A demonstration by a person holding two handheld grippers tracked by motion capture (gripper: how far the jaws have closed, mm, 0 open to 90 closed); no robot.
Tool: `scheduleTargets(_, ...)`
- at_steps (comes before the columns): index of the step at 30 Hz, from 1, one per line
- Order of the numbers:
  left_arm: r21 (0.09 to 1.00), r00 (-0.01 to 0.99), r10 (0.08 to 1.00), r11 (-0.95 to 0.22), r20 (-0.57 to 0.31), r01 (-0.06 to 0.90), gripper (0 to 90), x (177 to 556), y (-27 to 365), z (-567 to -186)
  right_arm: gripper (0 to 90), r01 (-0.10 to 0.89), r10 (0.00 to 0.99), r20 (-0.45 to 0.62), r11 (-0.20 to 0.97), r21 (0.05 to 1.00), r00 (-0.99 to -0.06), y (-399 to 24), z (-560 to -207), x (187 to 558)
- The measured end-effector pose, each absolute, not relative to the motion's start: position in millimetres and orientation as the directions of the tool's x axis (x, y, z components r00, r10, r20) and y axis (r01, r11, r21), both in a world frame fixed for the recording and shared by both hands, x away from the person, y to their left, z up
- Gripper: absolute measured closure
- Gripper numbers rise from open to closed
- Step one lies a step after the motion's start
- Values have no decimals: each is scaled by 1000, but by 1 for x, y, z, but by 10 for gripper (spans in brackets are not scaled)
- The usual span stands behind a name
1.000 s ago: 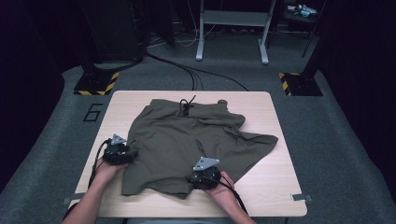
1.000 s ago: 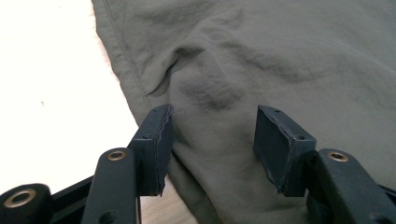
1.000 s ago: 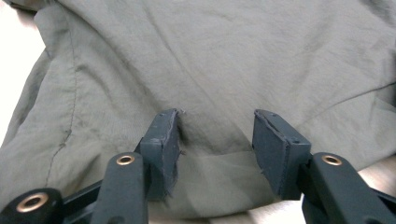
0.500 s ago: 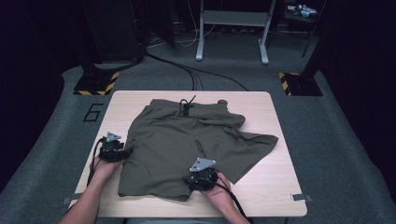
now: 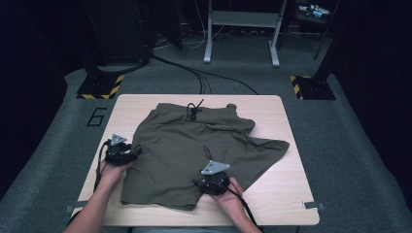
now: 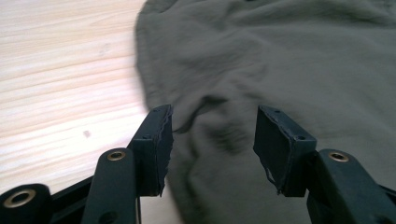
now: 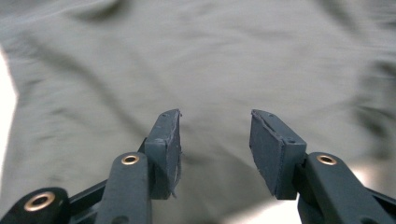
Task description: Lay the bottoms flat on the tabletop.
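From the high view, a pair of olive-green shorts (image 5: 194, 150) lies spread across the pale wooden tabletop (image 5: 286, 194), waistband and dark drawstring (image 5: 194, 110) toward the far edge, one leg fanned out to the right; the left hand-held gripper (image 5: 130, 151) sits at the shorts' left edge, about halfway down, with the person's left hand (image 5: 111, 171) behind it; the right hand-held gripper (image 5: 210, 183) rests over the cloth near the near hem, where the two legs part, with the right hand (image 5: 232, 195) behind it; a cable trails back from each along the forearms; the floor around is grey carpet (image 5: 350, 145), with a "6" (image 5: 96, 117) marked on it beside the tabletop's left far corner.

In the left gripper view, the left hand-held gripper (image 6: 212, 140) stands released, its two black jaws apart (they have just been opening a little further); a raised fold of the shorts (image 6: 289, 60) lies between the pads (image 6: 159, 140), which do not press it; bare wood (image 6: 60, 79) shows at the left.

In the right gripper view, the right hand-held gripper (image 7: 215, 147) is likewise released, the jaws well apart above the shorts (image 7: 210, 56); no cloth is pinched between them; the picture is somewhat blurred, and a sliver of tabletop (image 7: 7, 100) shows at the left edge.
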State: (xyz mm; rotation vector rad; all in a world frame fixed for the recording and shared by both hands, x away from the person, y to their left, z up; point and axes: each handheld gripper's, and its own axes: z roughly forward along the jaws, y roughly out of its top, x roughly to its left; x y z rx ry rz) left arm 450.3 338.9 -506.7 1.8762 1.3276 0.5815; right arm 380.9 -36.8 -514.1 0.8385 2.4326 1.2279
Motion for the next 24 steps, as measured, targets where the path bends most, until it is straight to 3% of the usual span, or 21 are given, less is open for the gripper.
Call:
scheduleTargets(10,803,376,924,-169,-74,571,458,451,329,-501,494,420,728,-23,420,805,-685,-98,-511,384)
scheduleTargets(24,807,399,914,-183,-71,562,443,458,312,-503,499,461,762,-34,427,778,-647,-125,-519,366)
